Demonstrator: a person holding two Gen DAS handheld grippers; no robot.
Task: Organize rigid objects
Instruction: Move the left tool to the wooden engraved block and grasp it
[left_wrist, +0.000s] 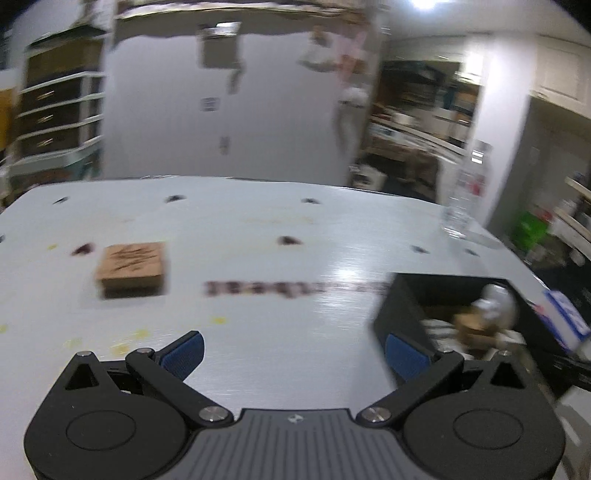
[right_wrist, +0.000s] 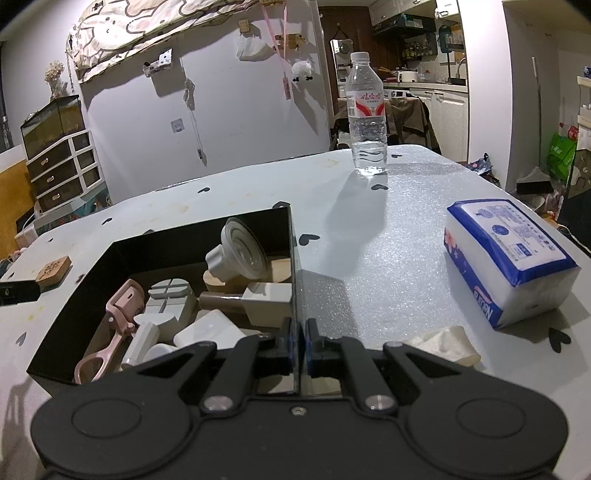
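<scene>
A black box (right_wrist: 207, 229) sits on the white table and holds several rigid items: a white funnel-like part (right_wrist: 240, 254), a pink tool (right_wrist: 114, 325) and white and beige blocks. My right gripper (right_wrist: 297, 350) is shut on the box's right wall (right_wrist: 293, 277). A brown cork block (left_wrist: 131, 269) lies on the table at the left; it also shows in the right wrist view (right_wrist: 53, 271). My left gripper (left_wrist: 293, 354) is open and empty above the table, its right finger beside the box (left_wrist: 406, 310). The left wrist view is blurred.
A water bottle (right_wrist: 367, 114) stands at the table's far side. A blue-and-white tissue pack (right_wrist: 509, 266) lies at the right, with a crumpled white tissue (right_wrist: 447, 343) near it. Drawers (right_wrist: 62, 170) stand beyond the table's far left edge.
</scene>
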